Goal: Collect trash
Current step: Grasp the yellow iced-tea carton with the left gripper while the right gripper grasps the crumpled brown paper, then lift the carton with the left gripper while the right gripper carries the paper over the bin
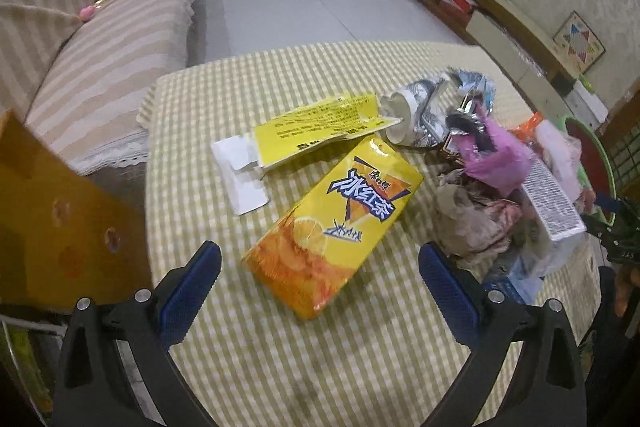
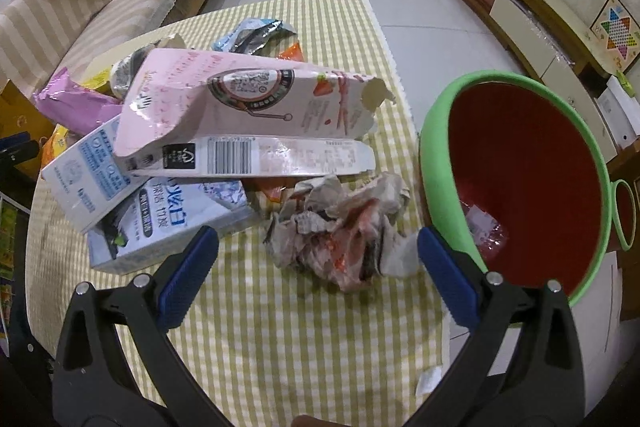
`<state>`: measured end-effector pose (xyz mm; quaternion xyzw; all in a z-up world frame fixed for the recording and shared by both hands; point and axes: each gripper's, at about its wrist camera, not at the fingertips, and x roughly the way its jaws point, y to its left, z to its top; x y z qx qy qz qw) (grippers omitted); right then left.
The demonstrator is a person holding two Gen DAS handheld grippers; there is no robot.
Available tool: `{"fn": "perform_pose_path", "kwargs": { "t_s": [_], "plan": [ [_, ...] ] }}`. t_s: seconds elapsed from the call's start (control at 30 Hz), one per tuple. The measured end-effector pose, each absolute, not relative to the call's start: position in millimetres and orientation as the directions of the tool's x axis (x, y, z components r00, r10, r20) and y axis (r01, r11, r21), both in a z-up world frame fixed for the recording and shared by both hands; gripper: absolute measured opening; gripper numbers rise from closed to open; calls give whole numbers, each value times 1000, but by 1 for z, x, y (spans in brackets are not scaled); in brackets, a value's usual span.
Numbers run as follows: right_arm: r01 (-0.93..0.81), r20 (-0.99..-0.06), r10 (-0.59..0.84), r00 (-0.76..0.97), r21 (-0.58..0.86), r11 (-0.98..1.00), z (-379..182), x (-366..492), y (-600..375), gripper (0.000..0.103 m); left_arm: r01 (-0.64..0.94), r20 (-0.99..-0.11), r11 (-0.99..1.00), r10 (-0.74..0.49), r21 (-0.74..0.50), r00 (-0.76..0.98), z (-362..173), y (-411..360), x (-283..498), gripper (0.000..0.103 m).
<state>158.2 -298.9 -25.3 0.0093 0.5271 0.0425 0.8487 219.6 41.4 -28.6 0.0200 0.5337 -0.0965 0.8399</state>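
Left wrist: left gripper [image 1: 320, 265] spread wide, empty, over yellow drink carton [image 1: 334, 223] on checked tablecloth [image 1: 320, 359].

Right wrist: right gripper [image 2: 318, 253] spread around crumpled paper [image 2: 340, 227], green bin [image 2: 516, 183] just beside. Likely next: pinching, then dropping in.

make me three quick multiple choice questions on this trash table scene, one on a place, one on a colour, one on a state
1. Where is the green-rimmed bin from the crumpled printed paper wad in the right wrist view?
A. left
B. right
C. underneath

2. What colour is the bin's inside?
A. red
B. blue
C. white

3. How is the left hand-held gripper?
A. shut on the yellow iced-tea carton
B. open, empty
C. shut, empty

Answers: 1 B, the bin stands past the table's right edge. 2 A, its inner wall is red. 3 B, the blue pads stand wide apart with the carton lying flat ahead.
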Motion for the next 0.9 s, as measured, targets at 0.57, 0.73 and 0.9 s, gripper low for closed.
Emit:
{"fn": "perform_pose_path", "kwargs": {
  "t_s": [0.57,0.73,0.9],
  "plan": [
    [-88,-916,73,393,41,995,-43,165,-302,67,302,-943,953,-84,19,323,-69,15,252,78],
    [-109,-908,74,413,32,994,-35,159,-299,50,301,-942,954,-97,4,321,-68,13,237,72],
    [-118,-904,83,419,37,992,-27,153,-299,39,288,-942,957,-113,-19,315,-68,11,218,68]
  ]
}}
